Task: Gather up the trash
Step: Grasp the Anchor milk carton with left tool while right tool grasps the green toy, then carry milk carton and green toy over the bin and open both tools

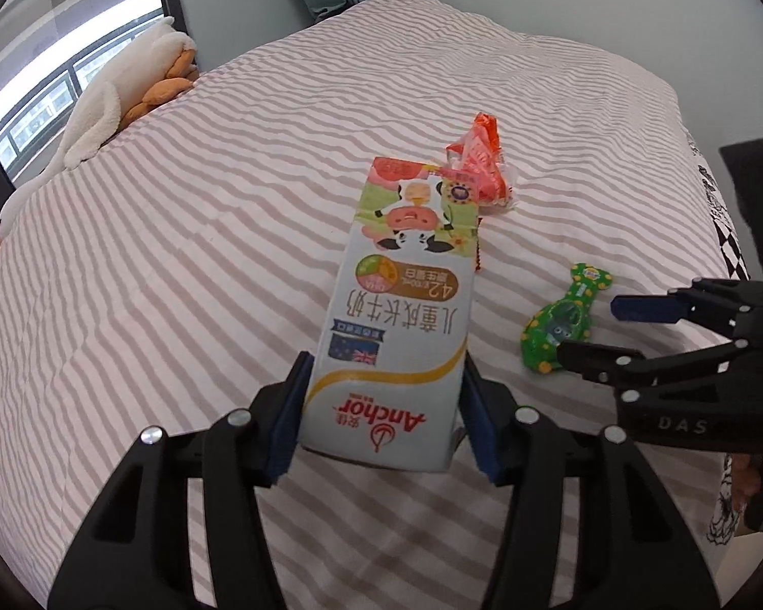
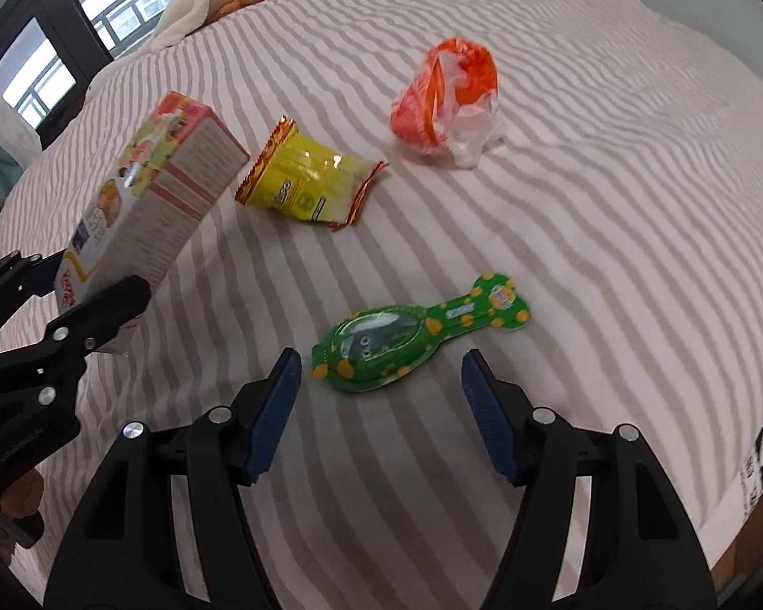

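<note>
Clamped in the left gripper [image 1: 381, 406]: a milk carton [image 1: 397, 315], lifted off the striped bed [image 1: 178, 264]. One piece picked up (no bin in sight). Open and empty: the right gripper [image 2: 379, 406], low over the green spotted toy packet [image 2: 407, 340], which lies flat just past the blue pads [image 2: 274, 406]. Farther back, still lying there: a yellow snack wrapper [image 2: 305, 183], then an orange-and-clear plastic bag [image 2: 442, 101]. Lots of bare blanket around each piece. Bed edge close on the right; white plush toy [image 1: 107, 101] far back by the window.

Striped bed [image 2: 585, 203], yellow wrapper [image 2: 307, 183], orange bag [image 2: 442, 96], green package [image 2: 397, 343], plush toy [image 1: 101, 107]
</note>
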